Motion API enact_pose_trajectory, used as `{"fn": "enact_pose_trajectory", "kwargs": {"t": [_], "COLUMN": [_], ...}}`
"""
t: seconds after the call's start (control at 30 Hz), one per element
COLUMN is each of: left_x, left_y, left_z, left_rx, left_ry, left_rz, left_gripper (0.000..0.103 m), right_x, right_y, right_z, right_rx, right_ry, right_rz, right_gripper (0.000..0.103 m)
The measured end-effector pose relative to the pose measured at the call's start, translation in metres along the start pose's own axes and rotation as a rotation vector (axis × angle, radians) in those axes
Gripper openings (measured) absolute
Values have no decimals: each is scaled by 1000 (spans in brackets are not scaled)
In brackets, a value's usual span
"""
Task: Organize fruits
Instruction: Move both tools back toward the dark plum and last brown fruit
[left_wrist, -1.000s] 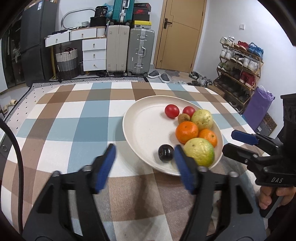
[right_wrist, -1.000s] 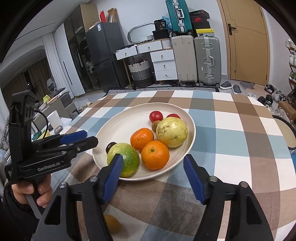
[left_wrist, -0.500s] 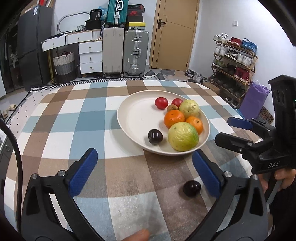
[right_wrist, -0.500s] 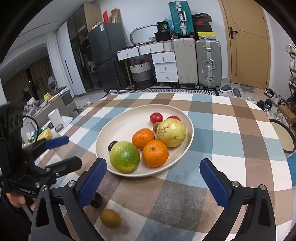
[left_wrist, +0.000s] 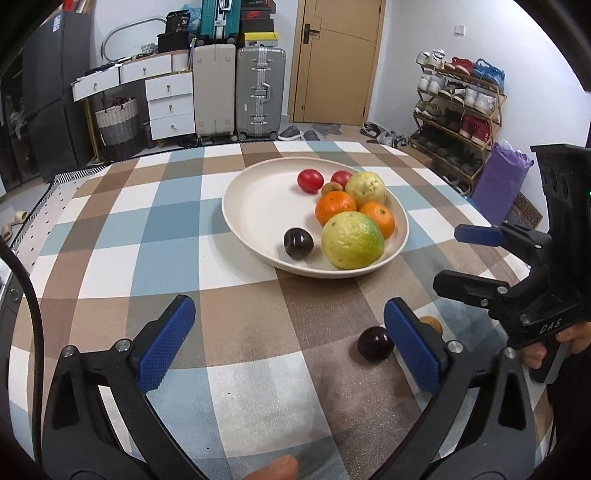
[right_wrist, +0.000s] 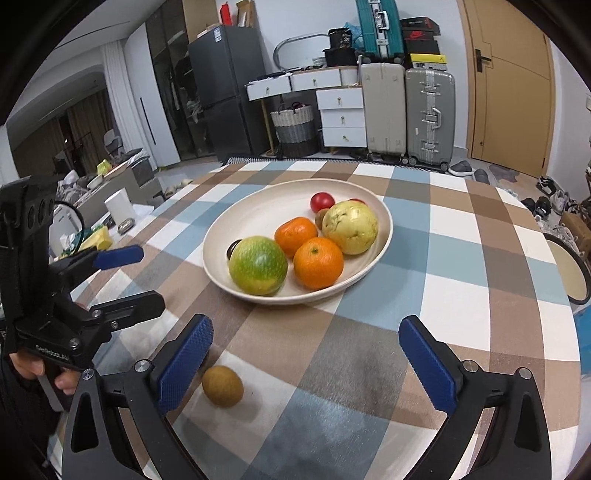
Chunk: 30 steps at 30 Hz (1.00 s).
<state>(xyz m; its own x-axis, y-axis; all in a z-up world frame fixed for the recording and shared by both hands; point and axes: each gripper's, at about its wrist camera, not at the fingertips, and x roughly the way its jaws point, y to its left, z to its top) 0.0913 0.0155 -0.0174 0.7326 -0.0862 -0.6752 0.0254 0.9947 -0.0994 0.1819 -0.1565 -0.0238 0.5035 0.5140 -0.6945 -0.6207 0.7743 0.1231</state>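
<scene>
Jaws of both grippers spread wide, holding nothing.

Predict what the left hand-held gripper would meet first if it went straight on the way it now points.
Probably the bare checked tablecloth; the left hand-held gripper tilts downward, open, and the dark plum sits off-centre.

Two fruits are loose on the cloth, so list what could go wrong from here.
The dark plum and brown kiwi lie near the table's near edge; a nudge from either open gripper could roll them off. The plate is crowded on one side, so an added fruit may knock the oranges.
</scene>
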Motion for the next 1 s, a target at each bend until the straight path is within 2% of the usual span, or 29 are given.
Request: {"fn": "enact_pose_trajectory", "kwargs": {"t": [0.77,1.0], "left_x": [12,15], "left_y": [11,12], "left_z": [1,1], "left_rx": [-43,-49], "left_ry": [27,35], "left_rz": [26,28], "left_gripper": [102,102], "right_x": [10,15], "right_y": [34,43], "right_z": [-15,-20], "right_rx": [-157,-198], "right_ry": [112,147], "right_rz": [60,67], "right_gripper": [102,93]}}
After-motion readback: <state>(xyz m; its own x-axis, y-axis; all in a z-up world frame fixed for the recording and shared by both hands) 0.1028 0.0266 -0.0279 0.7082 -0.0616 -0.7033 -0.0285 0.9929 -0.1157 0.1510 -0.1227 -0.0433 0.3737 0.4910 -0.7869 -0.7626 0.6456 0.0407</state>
